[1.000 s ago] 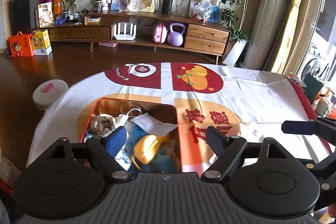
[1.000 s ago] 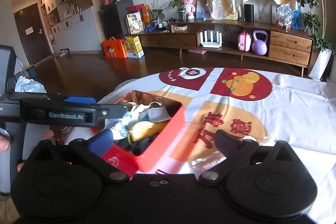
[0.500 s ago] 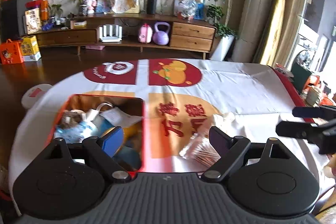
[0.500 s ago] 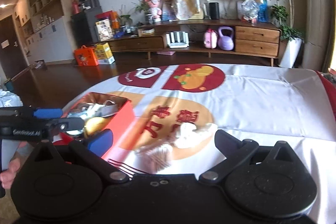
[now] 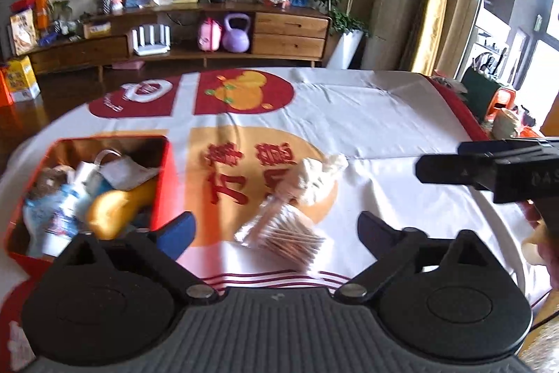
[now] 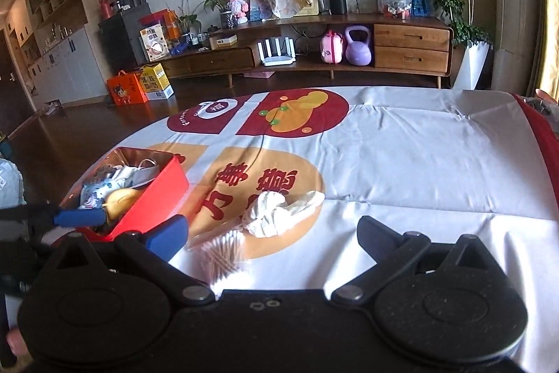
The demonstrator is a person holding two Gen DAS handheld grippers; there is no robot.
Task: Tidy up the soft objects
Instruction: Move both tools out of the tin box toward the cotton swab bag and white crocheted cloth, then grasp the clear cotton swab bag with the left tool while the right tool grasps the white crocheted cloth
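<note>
Crumpled white cloth (image 6: 279, 212) was seen mid-table, beside the red box (image 6: 153, 198); both grippers (image 5: 276, 233) (image 6: 272, 233) were held wide apart, empty.

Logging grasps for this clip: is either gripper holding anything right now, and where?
Nothing is held: the left gripper and the right gripper both stand open and empty.
</note>
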